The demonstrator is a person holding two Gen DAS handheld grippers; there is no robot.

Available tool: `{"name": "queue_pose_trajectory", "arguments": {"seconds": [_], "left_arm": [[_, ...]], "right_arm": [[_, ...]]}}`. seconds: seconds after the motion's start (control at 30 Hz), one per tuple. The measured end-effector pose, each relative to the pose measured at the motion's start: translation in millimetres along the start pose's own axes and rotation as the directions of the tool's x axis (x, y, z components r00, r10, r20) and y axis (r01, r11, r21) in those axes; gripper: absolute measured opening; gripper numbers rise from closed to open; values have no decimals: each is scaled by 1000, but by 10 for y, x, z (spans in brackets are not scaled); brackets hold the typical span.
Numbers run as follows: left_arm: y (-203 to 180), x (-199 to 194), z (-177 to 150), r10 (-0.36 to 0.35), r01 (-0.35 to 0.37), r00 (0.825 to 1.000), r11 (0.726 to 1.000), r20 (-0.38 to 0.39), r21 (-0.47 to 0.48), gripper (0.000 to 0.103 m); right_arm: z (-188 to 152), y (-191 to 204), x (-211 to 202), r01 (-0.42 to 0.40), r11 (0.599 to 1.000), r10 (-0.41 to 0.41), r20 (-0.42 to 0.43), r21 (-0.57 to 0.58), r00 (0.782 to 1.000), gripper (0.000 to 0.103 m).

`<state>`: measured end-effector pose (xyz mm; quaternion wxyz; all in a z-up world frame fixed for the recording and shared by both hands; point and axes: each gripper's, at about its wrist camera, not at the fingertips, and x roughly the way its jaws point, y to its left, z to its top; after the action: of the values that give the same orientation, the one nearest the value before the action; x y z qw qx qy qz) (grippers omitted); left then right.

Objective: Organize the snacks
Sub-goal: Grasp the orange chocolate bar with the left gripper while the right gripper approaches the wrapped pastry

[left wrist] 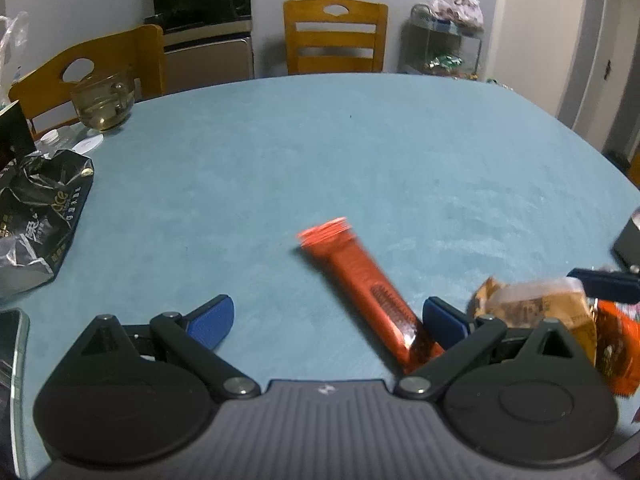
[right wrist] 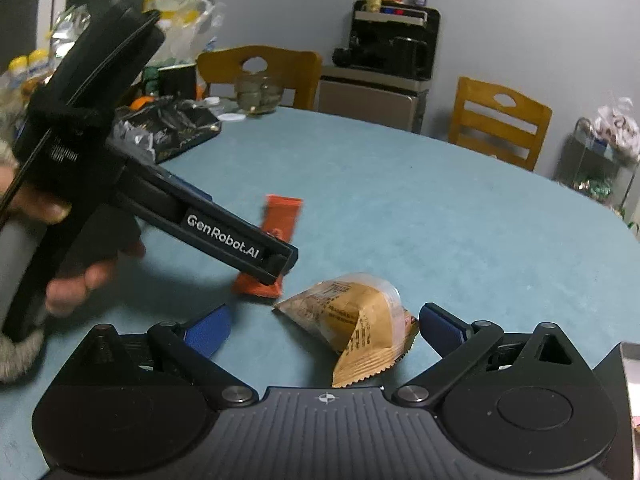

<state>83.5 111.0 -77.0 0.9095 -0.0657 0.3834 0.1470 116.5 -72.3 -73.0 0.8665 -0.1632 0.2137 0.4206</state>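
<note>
A long orange-red snack bar (left wrist: 368,292) lies on the blue table, its near end between my open left gripper's (left wrist: 332,320) fingers, close to the right one. It also shows in the right wrist view (right wrist: 280,216), partly hidden by the left gripper's body (right wrist: 224,236). A tan wrapped pastry (right wrist: 360,320) lies flat between the fingers of my open right gripper (right wrist: 324,326), touching neither. In the left wrist view the pastry (left wrist: 532,304) sits at right, next to a right gripper fingertip (left wrist: 604,282). Another orange wrapper (left wrist: 618,344) lies beside it.
A black crumpled snack bag (left wrist: 40,208) and a glass cup (left wrist: 104,100) sit at the table's left edge. A phone (left wrist: 12,344) lies near left. Wooden chairs (left wrist: 334,36) stand behind the blue table (left wrist: 360,152). A metal tray edge (right wrist: 632,384) shows at right.
</note>
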Motion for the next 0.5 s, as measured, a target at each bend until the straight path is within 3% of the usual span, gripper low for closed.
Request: {"name": "queue_pose_trajectory", "arguments": {"seconds": [0.27,0.43,0.5], "left_arm": [[325,-58,-37,-13,13,1000,998,-11,-57,102],[298,-48,-56,-78,79,997,993,11,-90,102],[285,-43,-66,-72,75,997,993,36,-96,102]], "right_arm": [[26,148,-158,-52,997,52,-3,-50,999,101],[86,105,-110,-32,998,33,-29,45,999,101],[86,68,-78,-22,997,26,-40,79,999,101]]}}
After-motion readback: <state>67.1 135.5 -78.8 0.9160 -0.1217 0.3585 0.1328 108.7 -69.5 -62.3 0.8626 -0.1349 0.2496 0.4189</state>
